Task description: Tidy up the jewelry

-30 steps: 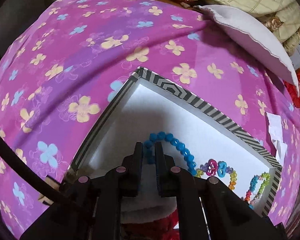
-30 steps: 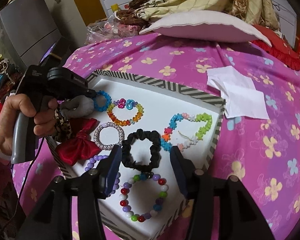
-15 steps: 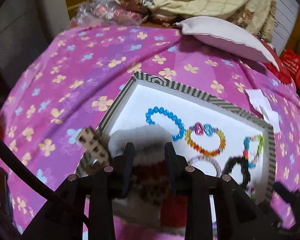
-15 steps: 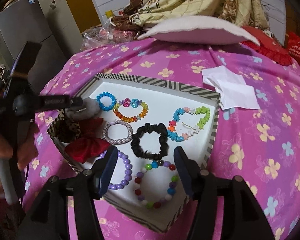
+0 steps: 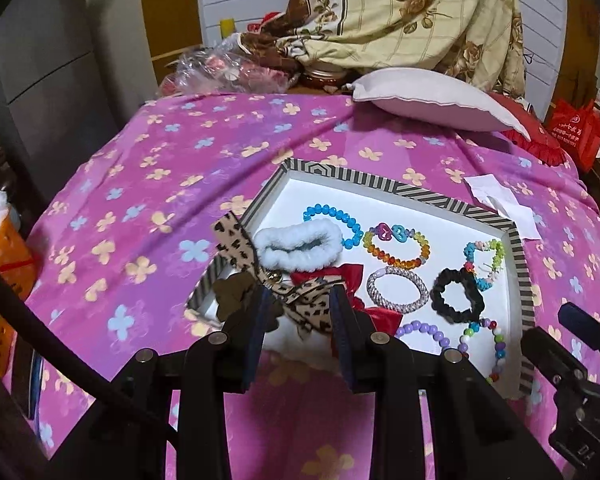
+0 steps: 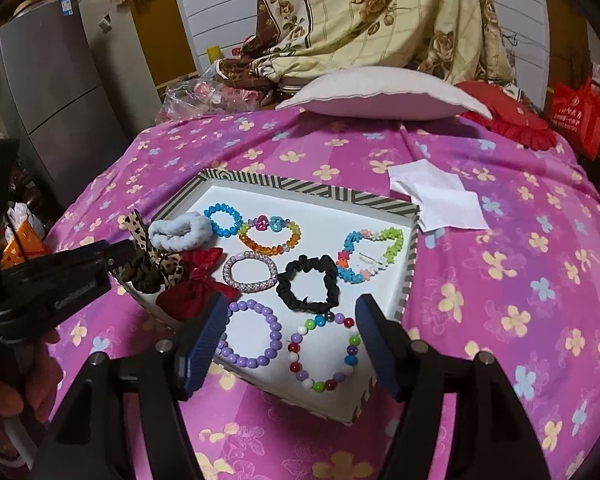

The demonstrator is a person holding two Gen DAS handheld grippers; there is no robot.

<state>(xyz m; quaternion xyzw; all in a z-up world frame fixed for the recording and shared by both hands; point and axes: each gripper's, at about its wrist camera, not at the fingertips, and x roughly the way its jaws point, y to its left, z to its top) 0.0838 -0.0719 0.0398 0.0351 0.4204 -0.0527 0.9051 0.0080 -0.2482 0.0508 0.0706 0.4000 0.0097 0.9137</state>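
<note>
Up close, the left tool [image 5: 296,316] stands with its jaws apart and nothing pressed between them; past its fingers lie a leopard bow [image 5: 256,276] and a red bow [image 5: 352,284] at the near left corner of the tray [image 5: 400,189]. The right tool [image 6: 288,332] has its jaws opening, and nothing is gripped; a purple bead bracelet [image 6: 250,334] and a mixed bead bracelet [image 6: 324,354] lie on the tray floor below and between its fingers. A hand [image 6: 4,384] holds the left tool's black handle at the left edge of the right wrist view. Further into the tray sit a black scrunchie [image 6: 310,284] and a silver bracelet [image 6: 250,271], side by side. Behind them are a white fluffy scrunchie [image 5: 298,249], a blue bead bracelet [image 5: 334,224] touching it, and a rainbow bracelet [image 5: 396,246] just beside that. A flower bracelet [image 6: 372,254] in blue, green and white lies toward the tray's right wall. All the pieces rest inside the white tray with its striped rim, except the leopard bow, which hangs over the left rim. The tray sits on a bed covered with a pink flowered sheet [image 6: 500,280]. White paper [image 6: 440,200] lies on the sheet just beside the tray's far right corner. A pillow [image 6: 380,96] lies at the far edge, with a folded blanket [image 6: 360,12] behind it.
</note>
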